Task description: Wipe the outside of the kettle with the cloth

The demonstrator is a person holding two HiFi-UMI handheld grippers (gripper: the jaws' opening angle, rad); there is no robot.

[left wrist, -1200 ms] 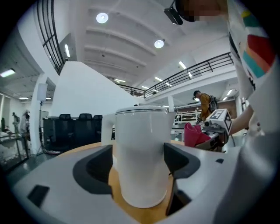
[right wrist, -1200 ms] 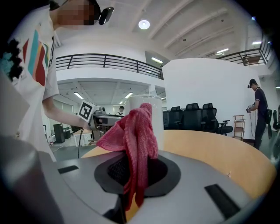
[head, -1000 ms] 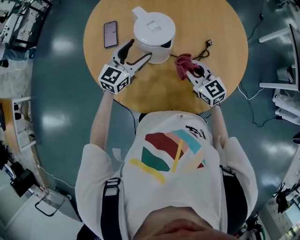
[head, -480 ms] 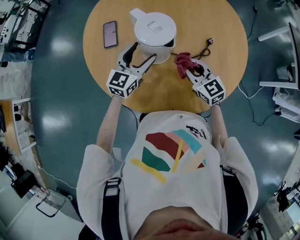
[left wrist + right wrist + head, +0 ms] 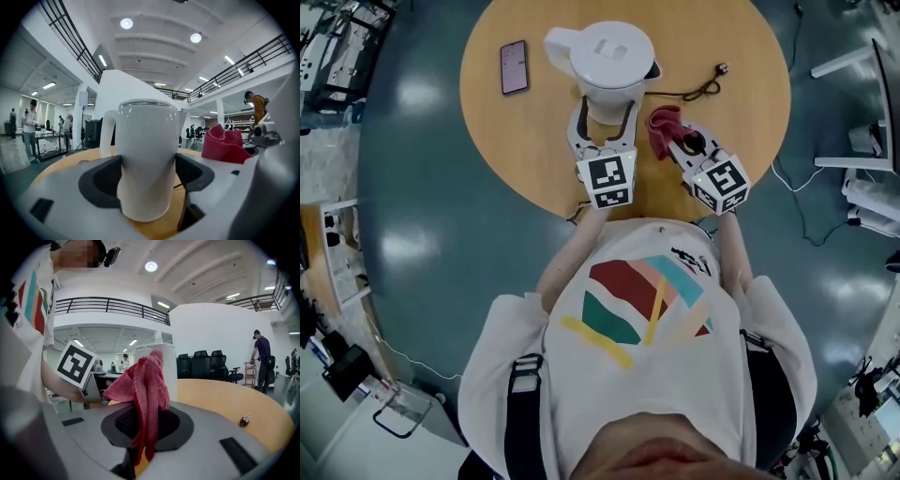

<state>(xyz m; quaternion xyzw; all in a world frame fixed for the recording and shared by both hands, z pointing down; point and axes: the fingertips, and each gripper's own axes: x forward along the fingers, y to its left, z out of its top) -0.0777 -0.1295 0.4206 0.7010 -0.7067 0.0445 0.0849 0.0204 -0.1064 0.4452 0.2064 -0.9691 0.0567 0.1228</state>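
Kettle stands at the upper centre of the head view on the round table, its lower body clasped on both sides between the left gripper's jaws. Just right of it, the right gripper pinches the bunched red cloth tight. A phone lies at the upper left.
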